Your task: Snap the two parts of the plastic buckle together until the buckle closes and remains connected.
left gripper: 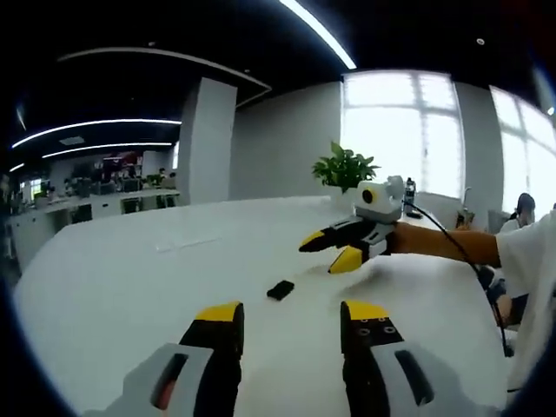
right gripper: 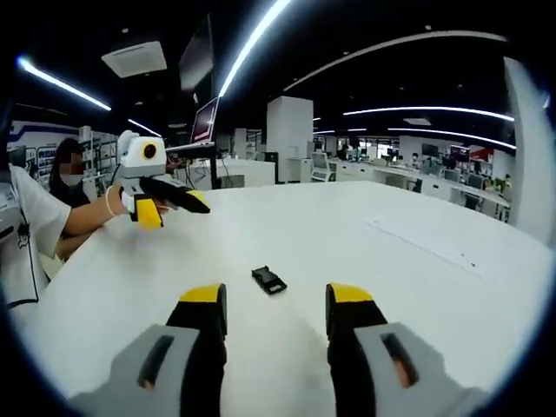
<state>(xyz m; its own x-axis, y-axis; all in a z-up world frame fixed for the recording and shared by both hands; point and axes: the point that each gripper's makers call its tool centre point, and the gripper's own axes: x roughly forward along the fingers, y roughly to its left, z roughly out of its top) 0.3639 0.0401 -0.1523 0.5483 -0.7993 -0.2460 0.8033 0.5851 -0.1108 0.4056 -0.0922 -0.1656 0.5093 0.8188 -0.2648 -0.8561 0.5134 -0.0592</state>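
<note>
Both tongs gape above small black plastic buckle

- The table had a smooth white top with a soft sheen, and window light lay pale across it.
- The buckle looked like black plastic, dull rather than shiny; in the right gripper view its surface looked slightly ridged.
- The left gripper had matt black jaws with yellow tips and smooth grey plastic-looking housings behind them.
- The right gripper looked the same, its housings grey and faintly satin.
- The person's sleeve was white cloth, soft and matt.
- The plant had green, lightly glossy leaves.
</note>
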